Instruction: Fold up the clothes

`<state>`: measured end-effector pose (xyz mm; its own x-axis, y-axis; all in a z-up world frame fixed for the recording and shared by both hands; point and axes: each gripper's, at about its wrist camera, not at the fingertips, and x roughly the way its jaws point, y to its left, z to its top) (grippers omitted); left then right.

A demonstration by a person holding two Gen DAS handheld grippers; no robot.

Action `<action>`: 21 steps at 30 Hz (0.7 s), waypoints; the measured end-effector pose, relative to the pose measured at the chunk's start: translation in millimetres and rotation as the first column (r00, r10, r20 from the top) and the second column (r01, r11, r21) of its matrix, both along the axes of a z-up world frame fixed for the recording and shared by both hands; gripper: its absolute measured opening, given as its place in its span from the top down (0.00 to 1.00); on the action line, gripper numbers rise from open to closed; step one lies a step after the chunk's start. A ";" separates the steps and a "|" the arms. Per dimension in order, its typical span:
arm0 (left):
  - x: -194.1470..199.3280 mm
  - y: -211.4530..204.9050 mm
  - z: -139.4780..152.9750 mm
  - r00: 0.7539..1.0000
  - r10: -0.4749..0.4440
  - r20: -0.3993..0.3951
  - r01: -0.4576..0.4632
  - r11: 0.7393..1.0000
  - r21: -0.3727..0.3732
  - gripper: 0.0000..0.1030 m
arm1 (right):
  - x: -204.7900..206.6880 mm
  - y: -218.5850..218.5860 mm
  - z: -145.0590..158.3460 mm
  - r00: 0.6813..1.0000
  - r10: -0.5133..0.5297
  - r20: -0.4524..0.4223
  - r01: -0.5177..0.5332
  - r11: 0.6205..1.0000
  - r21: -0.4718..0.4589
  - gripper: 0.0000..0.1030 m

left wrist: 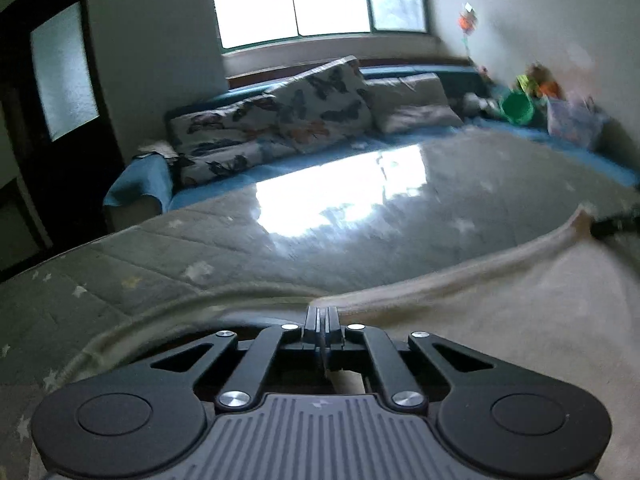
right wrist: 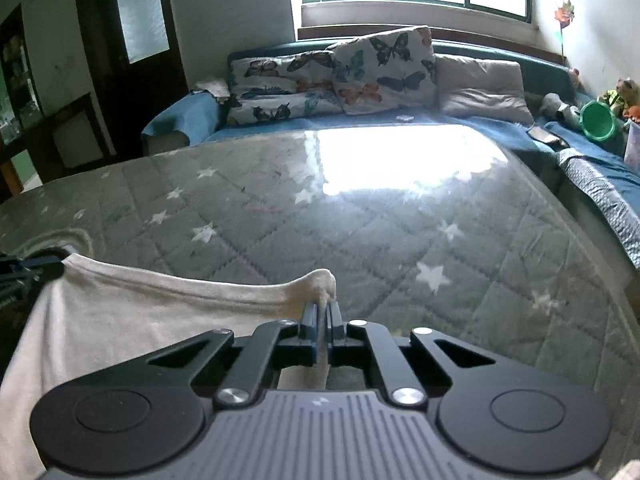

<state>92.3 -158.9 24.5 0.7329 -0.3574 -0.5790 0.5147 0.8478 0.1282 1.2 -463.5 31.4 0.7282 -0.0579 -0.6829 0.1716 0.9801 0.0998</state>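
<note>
Between left gripper [left wrist: 322,312] and right gripper [right wrist: 321,307], cream cloth [right wrist: 120,312] taut; edge crosswise

Cream-white soft knit garment [right wrist: 120,312], top hem stretched taut in a near-straight line between two pinched corners, one bunched into a small peak, remaining fabric hanging loose below the hem, above the grey star-patterned quilted counter [right wrist: 360,220].

A: Cream garment [right wrist: 120,304], what's it look like?
B: Soft matt knit cloth, ribbed hem. Table cover [right wrist: 360,220] = quilted fabric w/ stars under glossy clear film, strong glare.
A: Right gripper [right wrist: 321,310]?
B: Matt black plastic, shiny metal rivets, ribbed grey body.
</note>
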 end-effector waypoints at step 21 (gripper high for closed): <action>30.4 53.4 14.5 0.989 0.141 -0.036 -0.142 0.990 -0.027 0.87 | 20.1 21.8 14.5 0.998 0.069 -0.003 -0.069 0.990 -0.120 0.81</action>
<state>122.7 -105.4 39.0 0.7576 -0.2691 -0.5947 0.3933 0.9153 0.0868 21.3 -441.7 45.9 0.7340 -0.0895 -0.6733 0.1035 0.9944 -0.0194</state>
